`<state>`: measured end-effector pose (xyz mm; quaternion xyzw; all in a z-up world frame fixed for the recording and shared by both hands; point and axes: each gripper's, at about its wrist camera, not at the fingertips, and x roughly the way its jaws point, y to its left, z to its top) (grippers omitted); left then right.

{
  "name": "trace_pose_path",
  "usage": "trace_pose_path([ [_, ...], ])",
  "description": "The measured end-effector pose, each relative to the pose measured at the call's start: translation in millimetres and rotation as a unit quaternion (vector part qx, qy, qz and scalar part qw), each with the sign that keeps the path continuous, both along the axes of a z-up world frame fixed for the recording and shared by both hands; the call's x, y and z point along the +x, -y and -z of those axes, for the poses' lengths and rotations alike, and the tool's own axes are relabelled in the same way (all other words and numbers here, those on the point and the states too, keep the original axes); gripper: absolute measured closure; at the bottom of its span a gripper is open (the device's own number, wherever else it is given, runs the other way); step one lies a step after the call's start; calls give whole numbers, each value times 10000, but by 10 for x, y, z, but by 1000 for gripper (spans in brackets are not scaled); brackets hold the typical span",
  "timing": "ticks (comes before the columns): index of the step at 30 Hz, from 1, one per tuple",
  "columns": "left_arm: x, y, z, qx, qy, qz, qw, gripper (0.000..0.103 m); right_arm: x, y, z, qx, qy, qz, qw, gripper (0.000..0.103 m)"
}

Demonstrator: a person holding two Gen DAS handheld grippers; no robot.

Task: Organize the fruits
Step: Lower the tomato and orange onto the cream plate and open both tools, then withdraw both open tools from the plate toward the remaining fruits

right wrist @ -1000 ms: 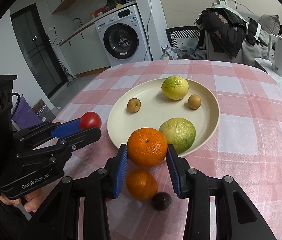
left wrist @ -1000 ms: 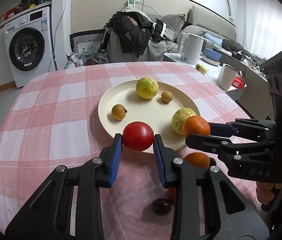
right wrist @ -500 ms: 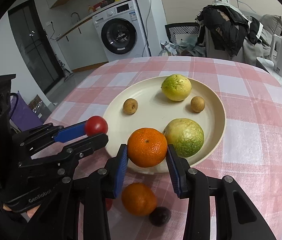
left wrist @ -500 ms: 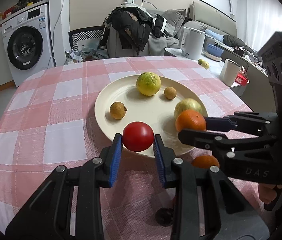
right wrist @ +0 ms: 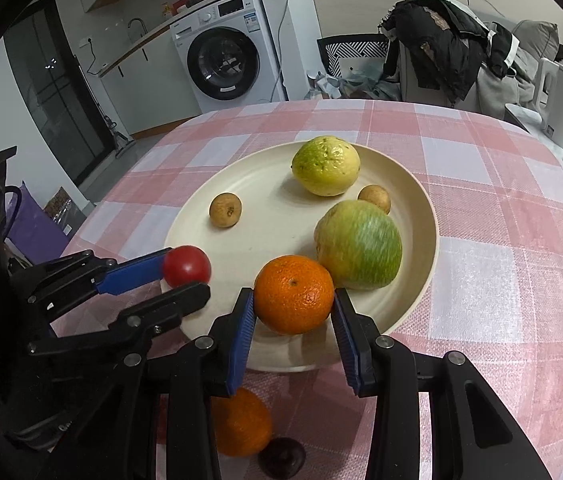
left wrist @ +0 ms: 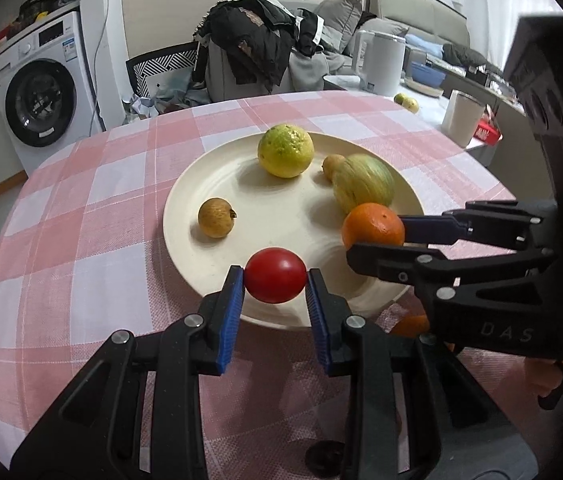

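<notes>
Left tool (left wrist: 275, 280) pinches a red tomato (left wrist: 275, 275) between its blue pads, held over the near rim of the cream plate (left wrist: 273, 216). Right tool (right wrist: 293, 304) pinches an orange (right wrist: 294, 294) the same way, over the plate's near edge, just beside the big green fruit (right wrist: 359, 246) — touching or not, cannot tell.

On the plate: yellow-green round fruit (right wrist: 326, 165) at the far side, one small brown fruit (right wrist: 224, 209) to the left, another small brown fruit (right wrist: 374, 197) tucked behind the green one.

Off the plate, on the pink checked counter (right wrist: 501, 240) — a second orange (right wrist: 239, 422) under the right tool, a small dark fruit (right wrist: 281, 456) touching or just beside it. White kettle (left wrist: 381, 62) and washing machine (left wrist: 37, 96) in the background.
</notes>
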<state>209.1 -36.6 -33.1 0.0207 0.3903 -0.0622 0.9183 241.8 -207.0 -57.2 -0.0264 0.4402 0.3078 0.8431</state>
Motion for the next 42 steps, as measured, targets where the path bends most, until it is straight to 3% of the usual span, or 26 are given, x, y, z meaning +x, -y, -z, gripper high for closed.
trace_pose_path([
  [4, -26, 80, 7, 155, -52, 170, 9997, 74, -6, 23, -6, -33, 5, -22, 10000, 64],
  [8, -30, 73, -1, -80, -197, 231, 9995, 75, 4, 71, -3, 26, -43, -16, 10000, 64],
  [19, -191, 110, -16, -169, -241, 286, 9992, 75, -50, 135, -6, 93, -122, -118, 9998, 64],
  [25, -348, 46, -82, -295, -84, 272, 9992, 74, -177, 161, -115, 116, 202, -156, 9996, 62],
  [27, -428, 6, -119, -298, 3, 188, 9994, 68, -262, 221, -196, 210, 398, -110, 9989, 52],
  [31, -593, -101, -199, -404, 173, 8, 9990, 54, -384, 316, -321, 247, 627, 5, 9977, 49],
  [32, -637, -127, -220, -428, 216, -28, 9988, 51, -395, 342, -339, 247, 655, 29, 9975, 44],
  [34, -750, -183, -269, -507, 330, -127, 9981, 30, -446, 419, -374, 317, 649, 52, 9974, 30],
  [36, -886, -237, -322, -623, 512, -189, 9966, 20, -505, 471, -387, 388, 612, 47, 9974, 14],
  [39, -1028, -270, -387, -691, 614, -214, 9955, 20, -562, 511, -386, 412, 427, 6, 9982, 2],
  [42, -1143, -283, -454, -678, 658, -276, 9951, 13, -667, 527, -413, 309, 474, -47, 9984, 1],
])
